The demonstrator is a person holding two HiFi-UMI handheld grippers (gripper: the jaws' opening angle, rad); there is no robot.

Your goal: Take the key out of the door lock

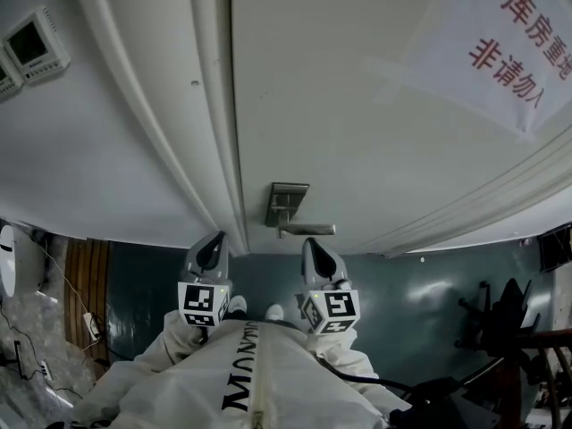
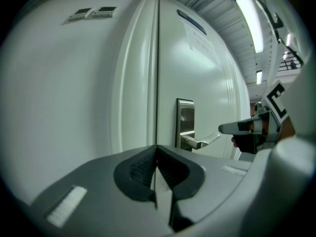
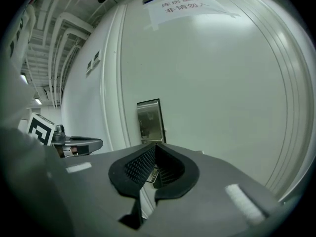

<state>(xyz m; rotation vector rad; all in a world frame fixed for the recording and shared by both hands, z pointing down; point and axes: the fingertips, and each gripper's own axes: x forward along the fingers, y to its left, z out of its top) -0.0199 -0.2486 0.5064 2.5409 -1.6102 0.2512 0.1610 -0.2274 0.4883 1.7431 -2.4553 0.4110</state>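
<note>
Handle [image 1: 302, 230] on door [image 1: 357, 123]; sign [image 1: 500, 56] above

I can read one paper sign [image 1: 500, 47] taped to the door [image 1: 357, 150], up and right of the lock plate [image 1: 286, 206]. Its red characters say 库房重地 over 非请勿入. Below the lock plate, dark letters run along the white jacket [image 1: 237, 387], but they are not clear enough to read.

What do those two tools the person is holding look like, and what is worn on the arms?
The left tongs and right tongs are grey plastic, each tapering to a rounded tip. Behind each sits a cube covered in black-and-white square markers. The inner pads are black and finely ribbed. The sleeves are white, part of a white zipped suit.
</note>
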